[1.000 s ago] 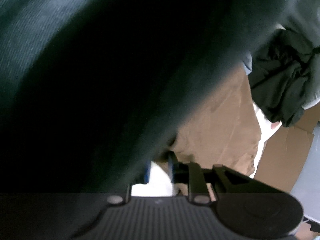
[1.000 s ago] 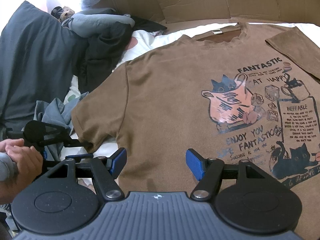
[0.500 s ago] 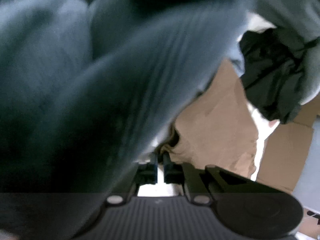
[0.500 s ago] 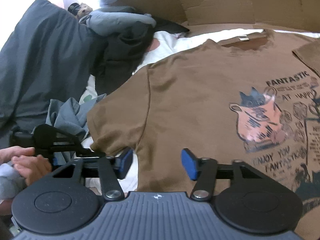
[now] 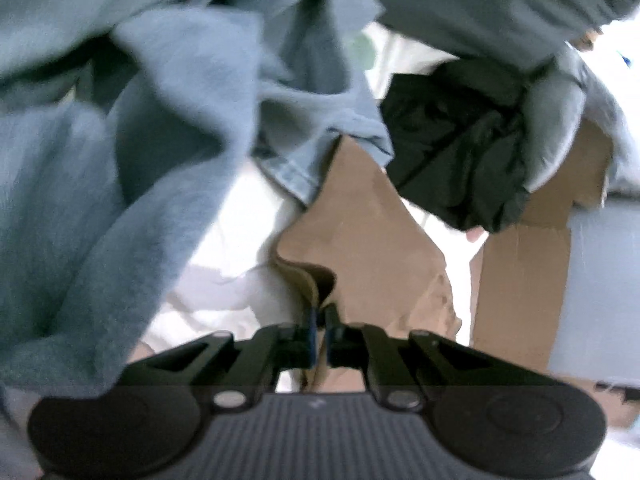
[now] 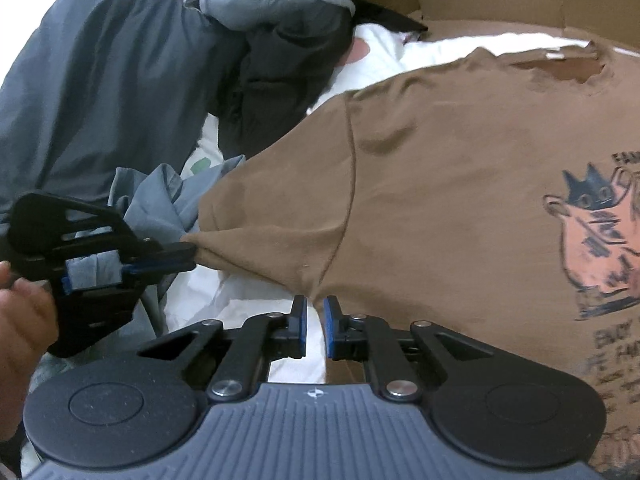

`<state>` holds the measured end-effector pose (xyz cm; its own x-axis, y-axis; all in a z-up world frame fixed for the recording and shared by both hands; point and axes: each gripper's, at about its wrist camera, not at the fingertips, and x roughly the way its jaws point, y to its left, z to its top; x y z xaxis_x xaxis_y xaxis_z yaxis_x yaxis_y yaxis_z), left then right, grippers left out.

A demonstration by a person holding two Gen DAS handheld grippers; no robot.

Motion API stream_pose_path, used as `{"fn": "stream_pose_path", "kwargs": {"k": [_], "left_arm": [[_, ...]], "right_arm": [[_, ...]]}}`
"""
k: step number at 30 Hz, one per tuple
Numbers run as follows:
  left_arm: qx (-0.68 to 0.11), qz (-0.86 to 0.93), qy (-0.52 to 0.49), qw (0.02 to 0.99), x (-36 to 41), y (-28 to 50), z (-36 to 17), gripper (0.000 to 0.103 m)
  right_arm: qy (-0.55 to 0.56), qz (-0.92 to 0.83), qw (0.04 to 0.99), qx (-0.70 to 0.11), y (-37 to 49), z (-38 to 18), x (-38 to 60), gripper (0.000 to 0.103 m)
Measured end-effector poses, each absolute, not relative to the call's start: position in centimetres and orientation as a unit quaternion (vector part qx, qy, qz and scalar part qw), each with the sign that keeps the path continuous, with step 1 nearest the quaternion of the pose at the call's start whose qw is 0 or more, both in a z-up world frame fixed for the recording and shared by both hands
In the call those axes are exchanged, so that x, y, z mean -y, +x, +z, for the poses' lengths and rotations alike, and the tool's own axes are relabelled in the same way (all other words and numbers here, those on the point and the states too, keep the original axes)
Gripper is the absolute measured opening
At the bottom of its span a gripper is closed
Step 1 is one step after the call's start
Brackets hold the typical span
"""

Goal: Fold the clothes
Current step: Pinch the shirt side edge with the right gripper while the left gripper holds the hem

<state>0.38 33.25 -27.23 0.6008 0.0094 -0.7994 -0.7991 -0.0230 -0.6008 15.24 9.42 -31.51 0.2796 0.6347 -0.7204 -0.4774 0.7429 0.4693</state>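
A brown T-shirt (image 6: 460,200) lies flat on a white bed sheet (image 6: 248,300), picture side up. Everything here is placed from that shirt.

Far to its left sits a big dark grey cloth (image 6: 88,92), and a crumpled blue-grey cloth (image 6: 160,196) touches the sleeve.

At the tip of the sleeve (image 6: 280,208), the left gripper (image 6: 188,258) has its fingers clenched on the sleeve's edge. A hand (image 6: 20,320) holds it. In the left wrist view the brown cloth (image 5: 352,248) goes right between those fingers (image 5: 308,332).

At the shirt's near edge, under the armpit, the right gripper (image 6: 315,312) is closing its fingers. The shirt's edge seems to sit at their tips, but a small gap shows, so it is not pinched yet.

To do this well, wait for the right fingers to bite the cloth. Then lift both grips together, keep the sleeve stretched, and lay it over the shirt's body. Do not snag the blue-grey cloth.
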Motion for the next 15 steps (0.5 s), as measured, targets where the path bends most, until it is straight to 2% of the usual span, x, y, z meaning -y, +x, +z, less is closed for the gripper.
{"fn": "stream_pose_path", "kwargs": {"k": [4,15], "left_arm": [[-0.325,0.307,-0.598,0.665,-34.5,5.9,-26.9,0.004],[-0.369,0.289,-0.512,0.720,-33.3,7.9,-26.3,0.004]], "right_arm": [[0.090,0.337,0.791,-0.502,15.9,-32.5,-10.2,0.008],[0.142,0.312,0.790,-0.508,16.5,-32.4,-8.3,0.008]]}}
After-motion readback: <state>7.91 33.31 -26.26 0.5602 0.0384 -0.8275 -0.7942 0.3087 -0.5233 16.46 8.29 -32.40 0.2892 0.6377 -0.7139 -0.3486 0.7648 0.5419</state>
